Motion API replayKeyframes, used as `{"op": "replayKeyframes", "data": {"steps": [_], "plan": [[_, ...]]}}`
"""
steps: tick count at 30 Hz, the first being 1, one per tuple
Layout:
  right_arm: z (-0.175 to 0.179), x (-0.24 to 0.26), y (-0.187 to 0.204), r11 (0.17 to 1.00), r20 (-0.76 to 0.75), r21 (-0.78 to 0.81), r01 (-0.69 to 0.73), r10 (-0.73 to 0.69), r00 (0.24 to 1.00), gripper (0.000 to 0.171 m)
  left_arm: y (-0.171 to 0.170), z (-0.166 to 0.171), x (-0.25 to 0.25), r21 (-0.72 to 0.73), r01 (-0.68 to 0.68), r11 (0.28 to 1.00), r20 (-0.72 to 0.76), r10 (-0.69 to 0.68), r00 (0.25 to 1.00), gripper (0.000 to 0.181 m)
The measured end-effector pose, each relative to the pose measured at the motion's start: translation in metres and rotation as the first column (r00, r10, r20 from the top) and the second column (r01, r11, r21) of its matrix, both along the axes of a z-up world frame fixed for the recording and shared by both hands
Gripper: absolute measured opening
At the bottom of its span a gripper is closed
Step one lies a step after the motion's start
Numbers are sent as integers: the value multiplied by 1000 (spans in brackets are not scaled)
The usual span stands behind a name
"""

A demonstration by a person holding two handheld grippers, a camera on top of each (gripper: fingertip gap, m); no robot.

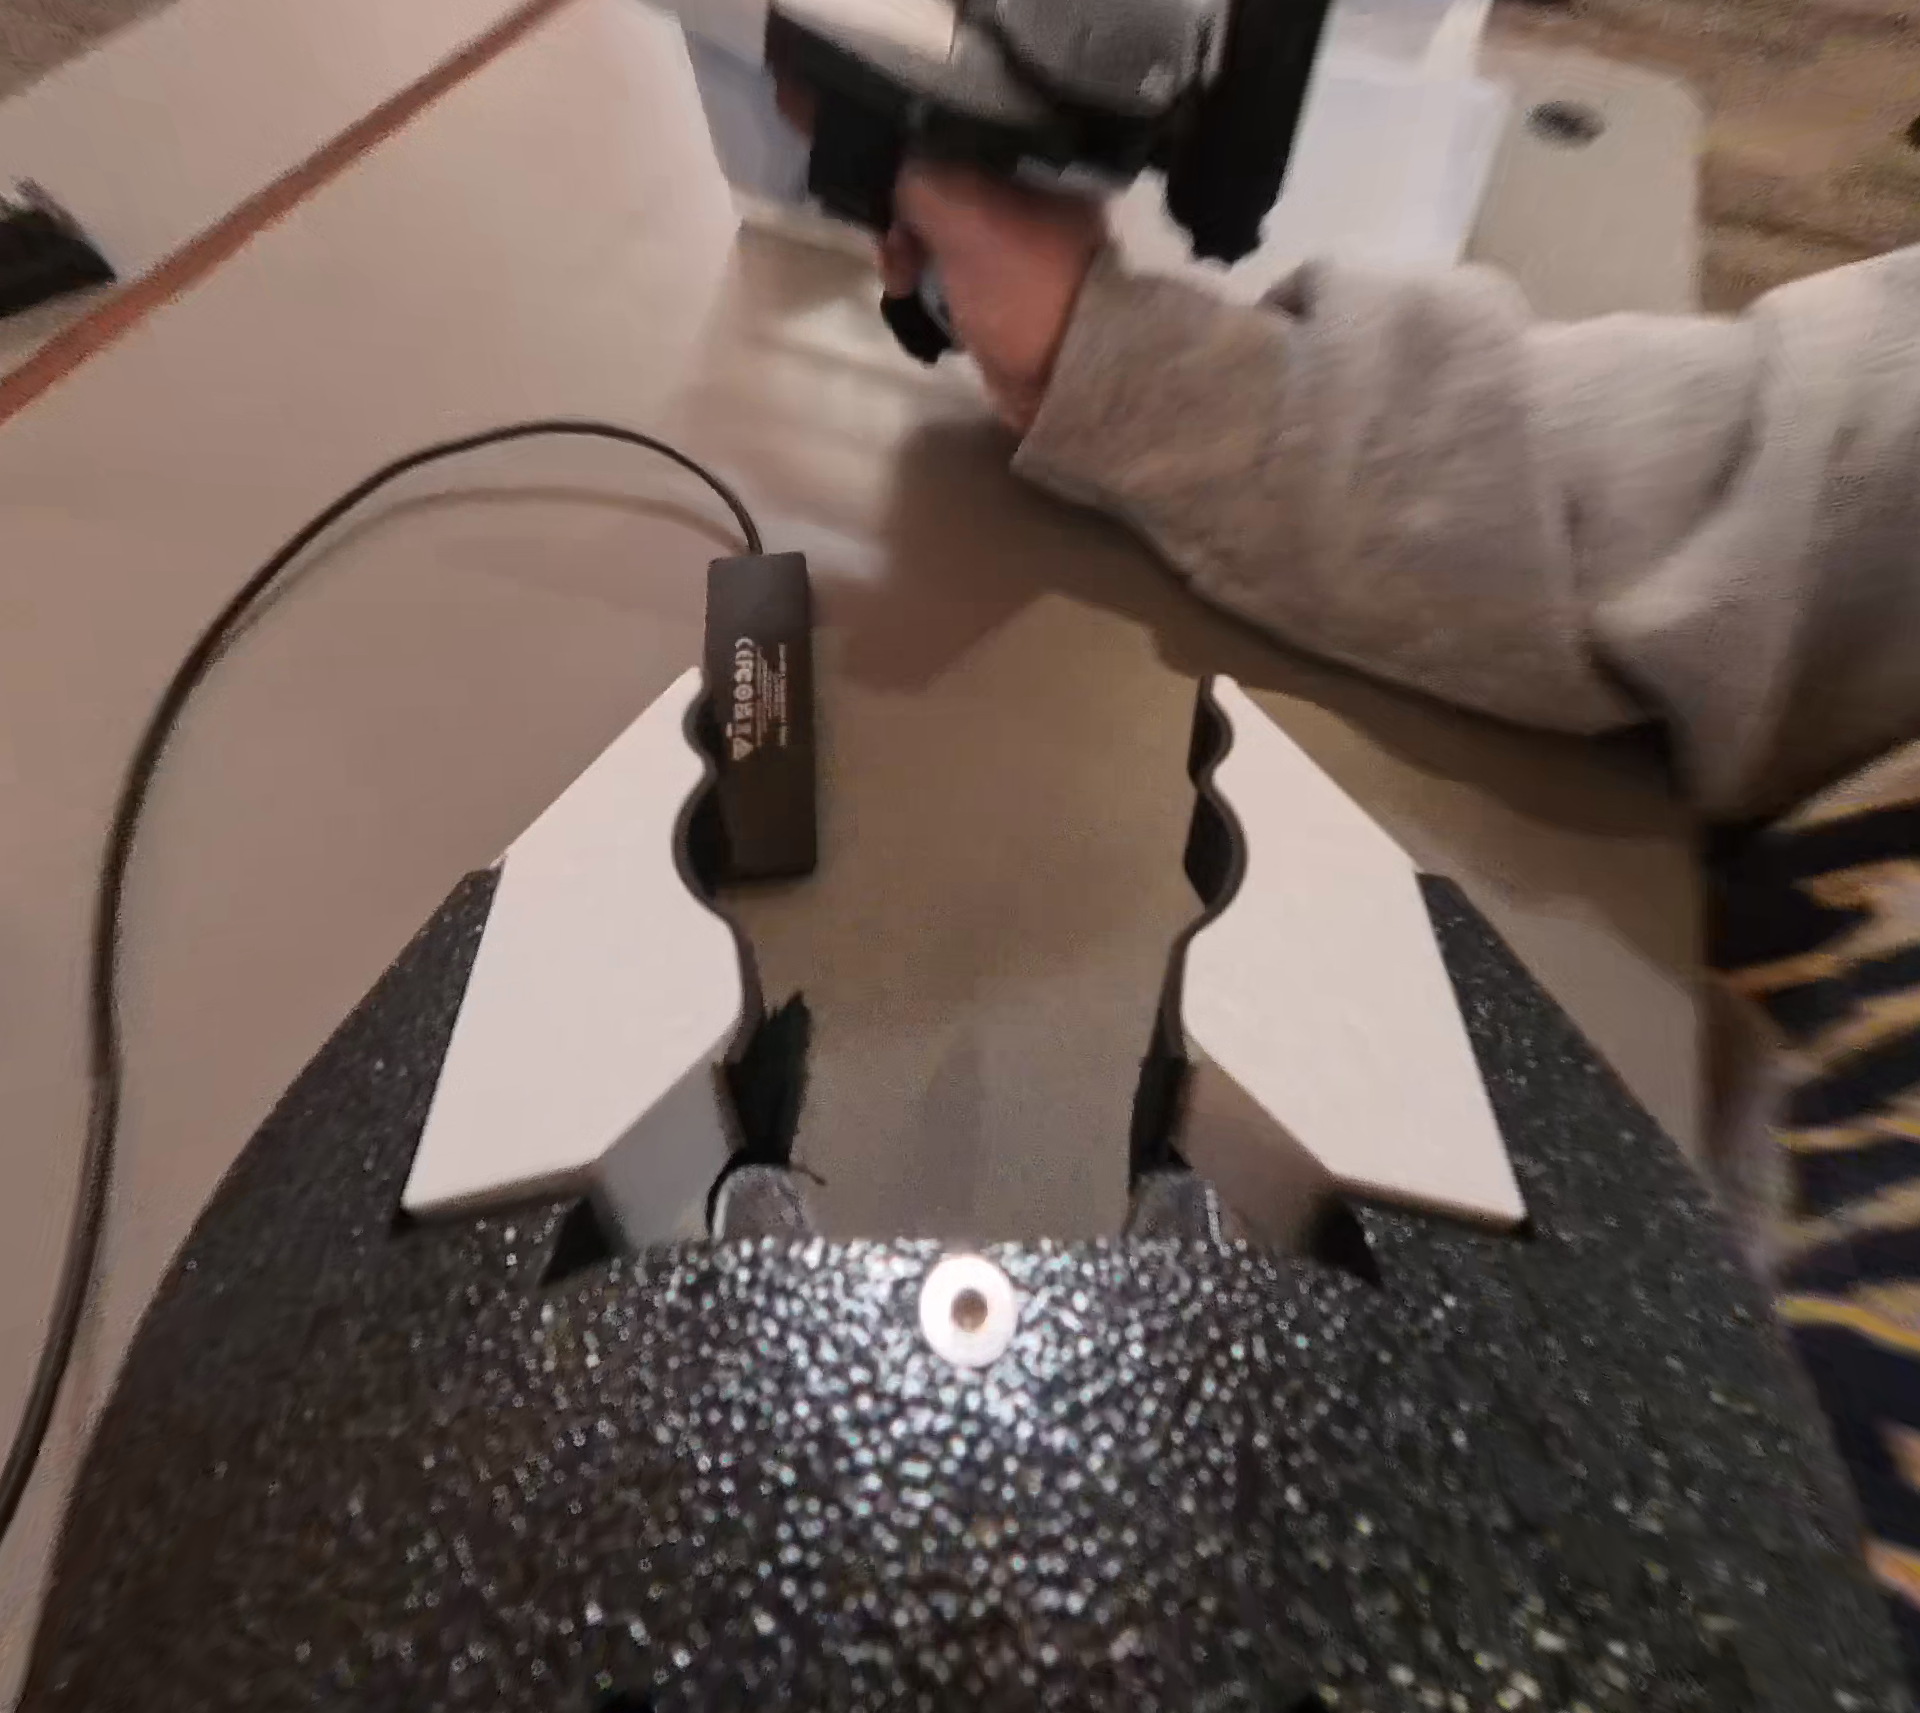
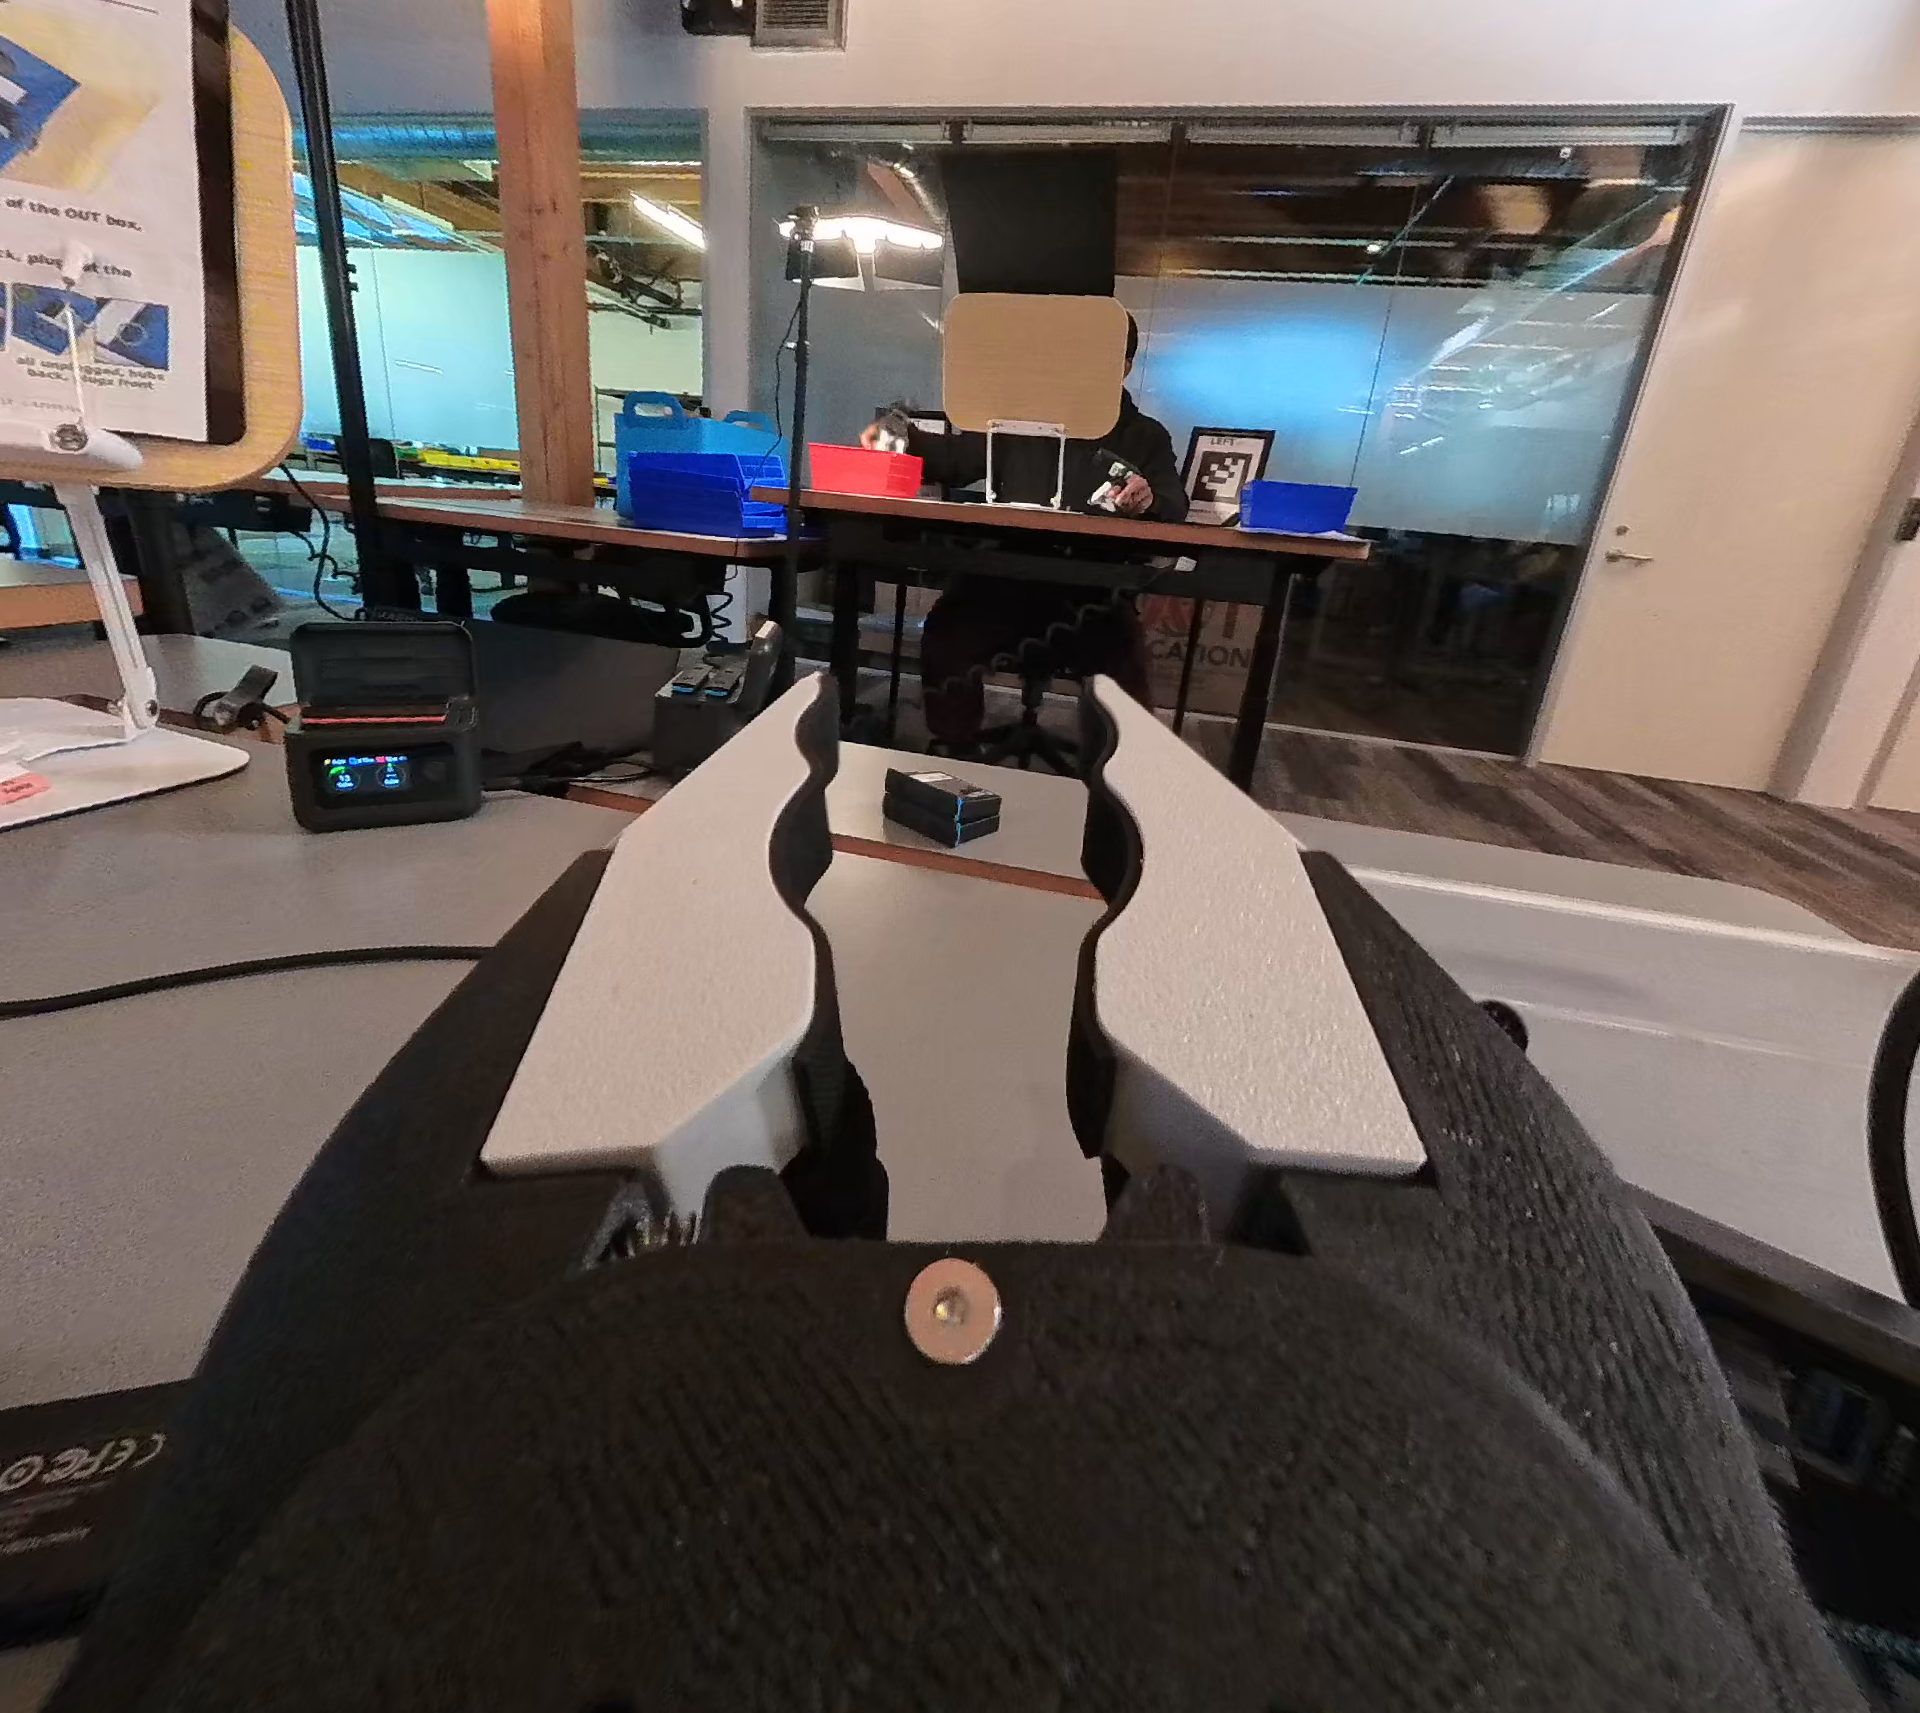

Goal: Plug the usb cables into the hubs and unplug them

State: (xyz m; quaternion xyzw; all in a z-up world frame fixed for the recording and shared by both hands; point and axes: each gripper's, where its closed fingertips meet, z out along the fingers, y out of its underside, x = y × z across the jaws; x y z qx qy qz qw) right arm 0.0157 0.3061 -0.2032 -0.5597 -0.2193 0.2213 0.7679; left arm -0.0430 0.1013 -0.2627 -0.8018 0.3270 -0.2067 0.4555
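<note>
With no plug visibly seated in it, the black hub (image 1: 762,718) lies on the desk (image 1: 436,375) just inside the left gripper's (image 1: 951,697) left jaw tip, both grippers' jaws spread and empty, right gripper (image 2: 956,697) aimed elsewhere, so plugging seems still ahead

black hub (image 1: 761,718) with pale lettering, black cord (image 1: 197,687), beige table (image 1: 416,375) with a reddish-brown stripe. grey sleeve (image 1: 1455,520). blue bins (image 2: 696,489), a red bin (image 2: 864,468), navy-and-gold patterned carpet (image 1: 1829,1040).
</note>
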Motion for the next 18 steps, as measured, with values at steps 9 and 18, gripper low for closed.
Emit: {"op": "replayKeyframes", "data": {"steps": [9, 18], "plan": [[-2, -4, 3, 1000, -10, -17, -11, 11, 1000, 44, -95, 90, -252, 16, -693, 721, -25, 693, 720, 62], [-7, -8, 2, 999, 6, -39, -33, 33, 999, 44, -159, 14, -384, -294, -872, 391, -235, 855, 462, 62]]}}
